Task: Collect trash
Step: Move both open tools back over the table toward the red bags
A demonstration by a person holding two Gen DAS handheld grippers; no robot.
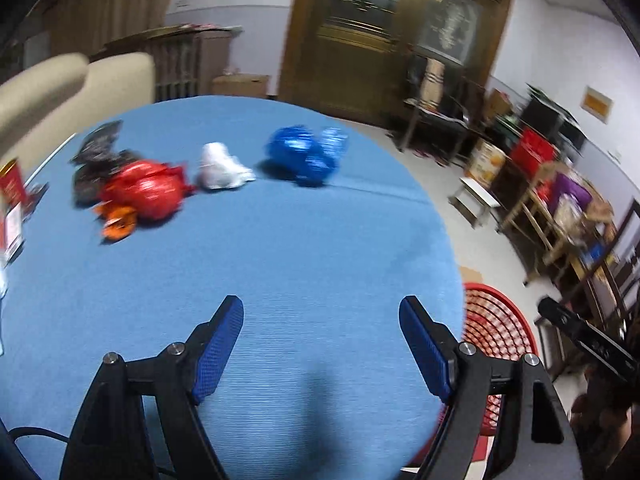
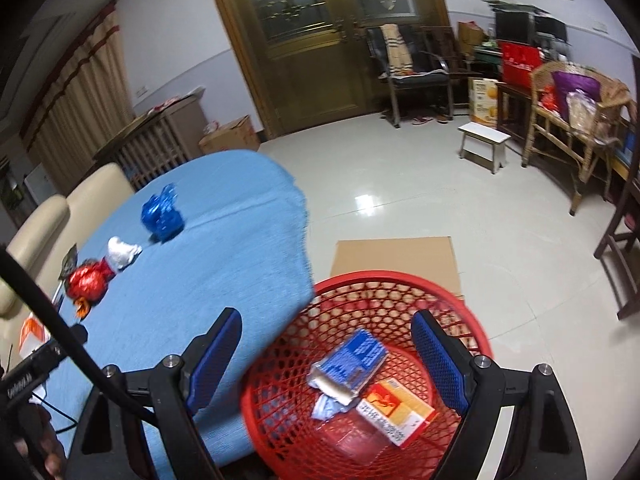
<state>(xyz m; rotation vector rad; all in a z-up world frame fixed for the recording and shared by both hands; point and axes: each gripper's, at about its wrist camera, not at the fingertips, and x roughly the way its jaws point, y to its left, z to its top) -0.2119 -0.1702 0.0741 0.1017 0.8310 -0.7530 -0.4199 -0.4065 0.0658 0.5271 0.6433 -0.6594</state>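
Note:
My left gripper [image 1: 322,312] is open and empty above the blue tablecloth [image 1: 260,280]. Far ahead of it lie a crumpled blue wrapper [image 1: 306,154], a white wad [image 1: 220,168], a red wrapper [image 1: 144,192], an orange scrap [image 1: 118,224] and a dark wrapper [image 1: 94,160]. My right gripper [image 2: 326,324] is open and empty above a red mesh basket [image 2: 288,360] beside the table. In the basket lie a blue packet [image 2: 356,360] and a red-and-yellow carton [image 2: 396,412]. The basket rim [image 1: 500,320] shows at the left wrist view's right.
A red-and-white box [image 1: 12,204] stands at the table's left edge. Beige chairs [image 2: 60,216] stand behind the table. A flat cardboard sheet [image 2: 394,260] lies on the tiled floor beyond the basket. A small stool [image 2: 482,140], chairs and cluttered shelves line the far right.

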